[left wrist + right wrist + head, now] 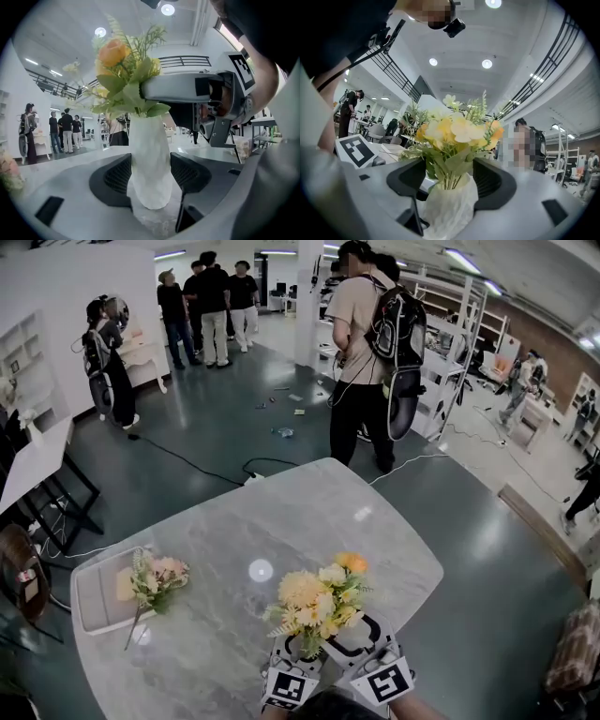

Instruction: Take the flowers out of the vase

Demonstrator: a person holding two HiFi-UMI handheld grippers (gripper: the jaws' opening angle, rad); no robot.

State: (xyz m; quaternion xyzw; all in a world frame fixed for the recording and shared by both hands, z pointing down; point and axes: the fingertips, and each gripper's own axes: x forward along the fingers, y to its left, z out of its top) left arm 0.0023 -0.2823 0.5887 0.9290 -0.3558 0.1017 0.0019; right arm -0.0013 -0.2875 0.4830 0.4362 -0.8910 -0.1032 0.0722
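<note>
A white crinkled vase [149, 159] stands on the marble table [281, 521] near its front edge, holding yellow and orange flowers [319, 601]. My left gripper [151, 176] is level at the vase's lower body, and both pads touch its sides. My right gripper [450, 178] comes from the other side, higher up, at the vase's mouth. Its jaws stand wide on either side of the green stems [449, 176] without pressing them. In the head view the left gripper [292, 652] and right gripper [352, 638] sit under the bouquet.
A second bunch of pale pink flowers [155, 579] lies on a light tray [94, 601] at the table's left. Beyond the table stand a person with a backpack [370, 352] and several others. Cables [187, 460] run over the floor.
</note>
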